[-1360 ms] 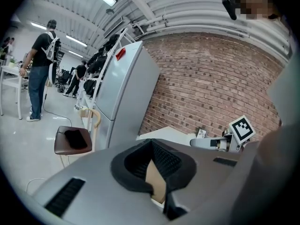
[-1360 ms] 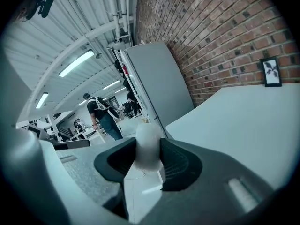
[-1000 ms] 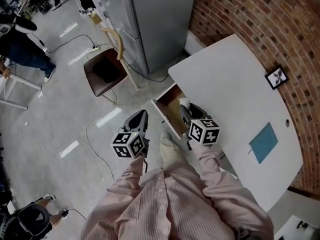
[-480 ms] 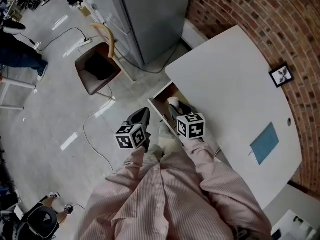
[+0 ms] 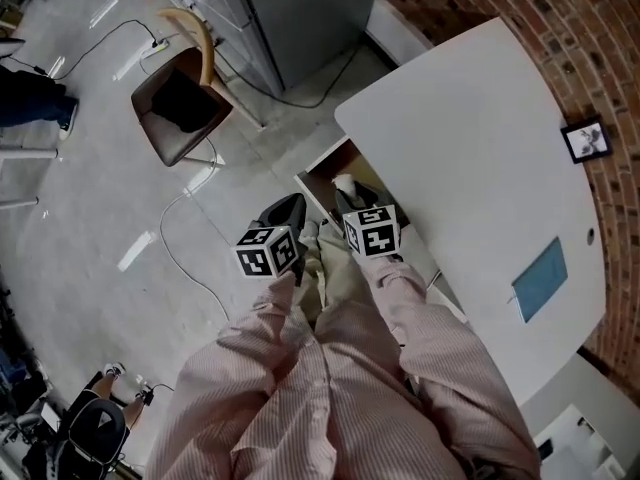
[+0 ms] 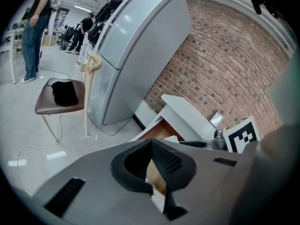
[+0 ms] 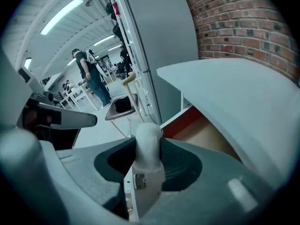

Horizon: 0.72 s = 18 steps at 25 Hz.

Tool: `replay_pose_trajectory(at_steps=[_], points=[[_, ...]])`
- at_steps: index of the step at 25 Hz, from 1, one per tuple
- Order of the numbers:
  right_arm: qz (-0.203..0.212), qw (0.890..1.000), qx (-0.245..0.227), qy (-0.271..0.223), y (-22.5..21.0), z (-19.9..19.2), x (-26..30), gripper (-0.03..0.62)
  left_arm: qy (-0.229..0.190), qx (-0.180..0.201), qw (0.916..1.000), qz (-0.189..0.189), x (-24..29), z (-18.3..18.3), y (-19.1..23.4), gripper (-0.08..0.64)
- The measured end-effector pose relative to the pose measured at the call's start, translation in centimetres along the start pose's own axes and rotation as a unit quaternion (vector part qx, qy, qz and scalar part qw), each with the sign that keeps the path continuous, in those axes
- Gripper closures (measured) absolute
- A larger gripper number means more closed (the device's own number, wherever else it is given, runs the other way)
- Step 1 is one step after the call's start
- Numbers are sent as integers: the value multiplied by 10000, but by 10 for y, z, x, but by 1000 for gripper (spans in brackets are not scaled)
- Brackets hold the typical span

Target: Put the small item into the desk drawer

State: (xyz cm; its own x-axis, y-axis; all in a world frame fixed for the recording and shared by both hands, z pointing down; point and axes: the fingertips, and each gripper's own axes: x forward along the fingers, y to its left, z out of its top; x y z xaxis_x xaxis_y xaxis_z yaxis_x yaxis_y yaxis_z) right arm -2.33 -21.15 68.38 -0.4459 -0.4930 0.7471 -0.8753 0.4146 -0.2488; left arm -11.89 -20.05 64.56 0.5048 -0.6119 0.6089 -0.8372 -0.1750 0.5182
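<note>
The white desk [image 5: 470, 158] has its wood-lined drawer [image 5: 327, 181] pulled open at the near left corner. My right gripper [image 5: 345, 190] is over the drawer's opening, shut on the small item [image 5: 343, 181], a white piece with a rounded top. In the right gripper view the small item [image 7: 148, 146] stands upright between the pads, with the drawer [image 7: 208, 135] just beyond under the desk top [image 7: 234, 93]. My left gripper [image 5: 285, 211] hangs over the floor left of the drawer, shut and holding nothing. Its view shows the drawer [image 6: 161, 130] ahead.
A wooden chair [image 5: 180, 103] with a dark cloth on its seat stands on the floor at the left, beside a tall grey refrigerator [image 5: 300, 8]. A cable [image 5: 185, 258] trails across the floor. A blue notebook [image 5: 540, 278] and a small picture frame [image 5: 586, 139] lie on the desk by the brick wall.
The right gripper has carried the white item a little left, further over the open drawer. The left gripper has stayed beside it, still shut. The head view has shifted.
</note>
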Motion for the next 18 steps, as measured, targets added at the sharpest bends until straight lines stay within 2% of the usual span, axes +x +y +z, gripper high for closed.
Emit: replay_pose_trajectory(at_steps=[12,18], points=[[-280,9957,-549,686,-36,-44,79,434,368,-28,9991,-228,57,-35,24,560],[-397,9905,-926,935,-51,-62,107,434,333,-62,9989,-335,75,-47,28,560]])
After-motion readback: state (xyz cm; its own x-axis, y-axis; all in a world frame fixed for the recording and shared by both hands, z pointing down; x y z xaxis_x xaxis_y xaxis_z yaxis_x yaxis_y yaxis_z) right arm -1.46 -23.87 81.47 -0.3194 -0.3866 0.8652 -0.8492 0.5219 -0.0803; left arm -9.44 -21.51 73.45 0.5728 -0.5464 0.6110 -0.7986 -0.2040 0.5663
